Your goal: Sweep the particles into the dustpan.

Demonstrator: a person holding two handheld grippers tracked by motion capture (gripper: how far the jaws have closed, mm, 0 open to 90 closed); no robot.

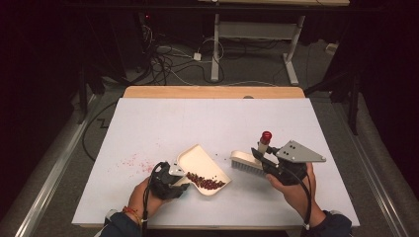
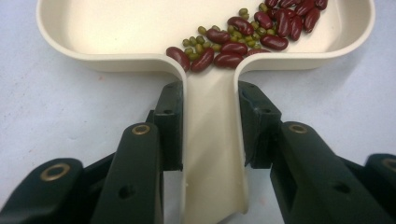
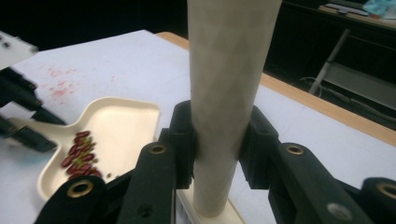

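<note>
A cream dustpan (image 1: 200,160) lies on the white table (image 1: 148,123), holding several red and small green beans (image 1: 205,182) near its handle end. My left gripper (image 1: 174,178) is shut on the dustpan handle (image 2: 212,140); the beans (image 2: 243,32) lie just beyond the jaws. A cream hand brush (image 1: 246,161) with a red-tipped handle stands bristles-down to the right of the pan. My right gripper (image 1: 264,159) is shut on the brush handle (image 3: 226,93), which rises between its jaws. The dustpan (image 3: 116,130) appears at the left of the right gripper view.
Faint reddish specks (image 1: 136,160) mark the table left of the dustpan. The table's wooden far edge (image 1: 212,92) runs along the back. Beyond it stand desk legs (image 1: 216,44) and cables on the floor.
</note>
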